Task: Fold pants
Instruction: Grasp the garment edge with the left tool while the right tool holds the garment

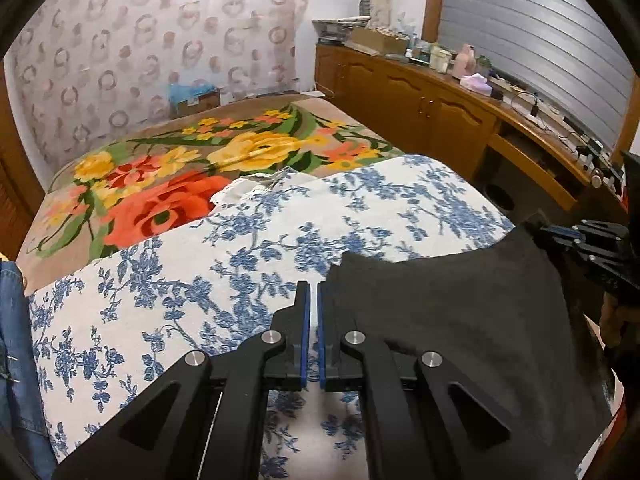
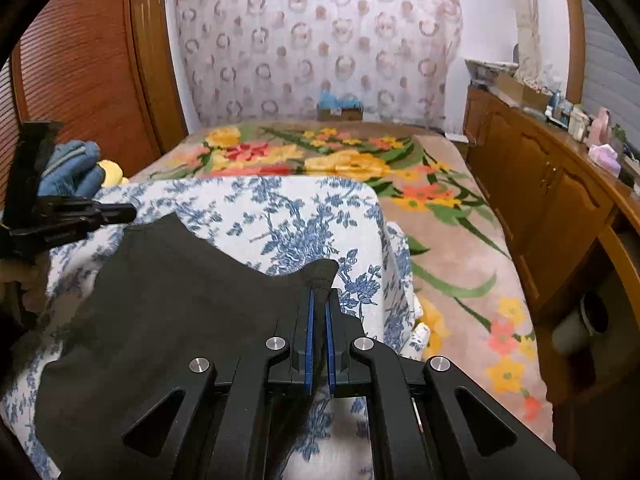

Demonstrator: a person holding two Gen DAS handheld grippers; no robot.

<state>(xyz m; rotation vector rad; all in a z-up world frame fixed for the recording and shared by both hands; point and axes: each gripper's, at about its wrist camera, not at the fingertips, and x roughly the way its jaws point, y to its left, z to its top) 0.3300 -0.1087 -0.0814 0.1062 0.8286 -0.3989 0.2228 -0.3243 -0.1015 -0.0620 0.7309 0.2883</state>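
Note:
Dark grey pants (image 1: 460, 316) hang spread over a blue-flowered white cloth (image 1: 240, 248). My left gripper (image 1: 313, 292) is shut on the pants' left upper corner. My right gripper (image 2: 320, 300) is shut on the pants (image 2: 168, 292) at their right upper corner. The cloth between the two corners sags. In the left wrist view the right gripper (image 1: 560, 236) shows at the far right, holding the other corner. In the right wrist view the left gripper (image 2: 120, 212) shows at the far left.
A bed with a bright flower blanket (image 1: 200, 168) lies behind the blue-flowered cloth (image 2: 288, 220). A wooden cabinet (image 1: 420, 100) with bottles and clutter runs along the right. Denim clothing (image 1: 16, 340) lies at the left edge. A wooden wardrobe (image 2: 88, 68) stands at left.

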